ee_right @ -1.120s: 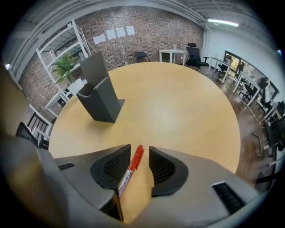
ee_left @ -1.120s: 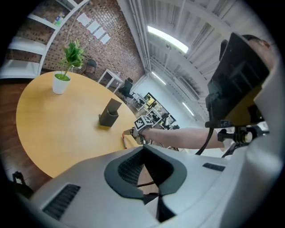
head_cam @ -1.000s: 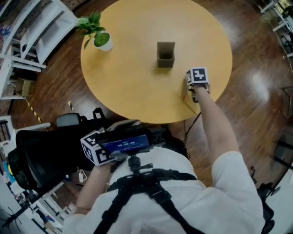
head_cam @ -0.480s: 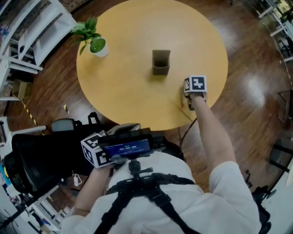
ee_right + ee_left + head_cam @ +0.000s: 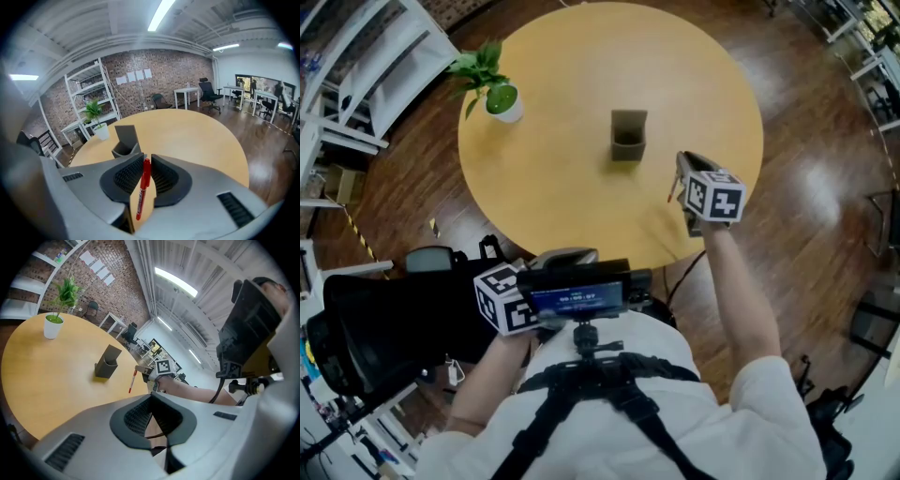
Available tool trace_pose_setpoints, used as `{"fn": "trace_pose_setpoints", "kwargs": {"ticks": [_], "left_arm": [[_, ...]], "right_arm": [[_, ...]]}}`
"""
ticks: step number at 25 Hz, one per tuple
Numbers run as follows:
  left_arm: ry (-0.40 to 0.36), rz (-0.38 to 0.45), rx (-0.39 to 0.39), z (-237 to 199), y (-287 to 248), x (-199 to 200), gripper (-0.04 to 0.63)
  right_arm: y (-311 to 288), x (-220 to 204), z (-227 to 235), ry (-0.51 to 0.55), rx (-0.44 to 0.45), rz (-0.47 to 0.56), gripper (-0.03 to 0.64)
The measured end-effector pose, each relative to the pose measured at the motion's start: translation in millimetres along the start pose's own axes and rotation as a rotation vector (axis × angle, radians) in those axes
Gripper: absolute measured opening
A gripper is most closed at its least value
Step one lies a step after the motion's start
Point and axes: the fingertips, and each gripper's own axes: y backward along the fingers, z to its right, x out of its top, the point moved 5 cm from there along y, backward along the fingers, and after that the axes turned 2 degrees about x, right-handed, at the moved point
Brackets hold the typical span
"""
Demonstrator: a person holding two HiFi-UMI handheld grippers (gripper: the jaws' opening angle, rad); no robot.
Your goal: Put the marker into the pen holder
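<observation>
Right gripper (image 5: 145, 163) up over near-right edge of round yellow wooden counter (image 5: 553, 141). Fingers (image 5: 161, 176) clamped on slim red marker (image 5: 142, 192). Marker sits right between ribbed pads, top end pinched at fingertips, rest hanging down below them, clear of counter. Dark grey square pen holder (image 5: 627, 136) stands mid-counter, apart from marker, beyond and left of fingertips. Left gripper (image 5: 152, 399) low by person's waist, off counter, fingers closed, tips together, nothing between. Small green plant in white pot (image 5: 503, 97) at far-left edge.
</observation>
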Motion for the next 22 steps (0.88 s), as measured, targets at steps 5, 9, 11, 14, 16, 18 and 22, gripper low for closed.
{"fn": "trace_pose_setpoints", "kwargs": {"ticks": [5, 9, 11, 14, 16, 18, 22], "left_arm": [[0.009, 0.008, 0.001, 1.4, -1.4, 2.4, -0.006], [0.014, 0.015, 0.007, 1.4, -1.7, 0.5, -0.006], [0.019, 0.018, 0.013, 2.2, -1.2, -0.3, -0.006], [0.025, 0.026, 0.031, 4.0, 1.0, -1.0, -0.006], [0.03, 0.033, 0.048, 5.4, 1.8, -1.0, -0.006], [0.035, 0.039, 0.063, 5.8, 3.3, -1.4, -0.006], [0.043, 0.053, 0.082, -1.1, 15.3, -2.9, -0.006]], "right_arm": [[5.1, 53.2, -27.7, 0.033, 0.046, 0.167, 0.051], [-5.2, 94.9, -52.7, 0.07, 0.06, 0.293, 0.051], [-16.0, 110.0, -64.5, 0.094, 0.067, 0.329, 0.051], [-36.2, 122.7, -75.3, 0.129, 0.071, 0.342, 0.051], [-49.2, 124.5, -75.5, 0.146, 0.063, 0.33, 0.051], [-60.8, 119.5, -73.4, 0.161, 0.048, 0.312, 0.051], [-75.6, 101.6, -76.2, 0.153, 0.01, 0.291, 0.051]]}}
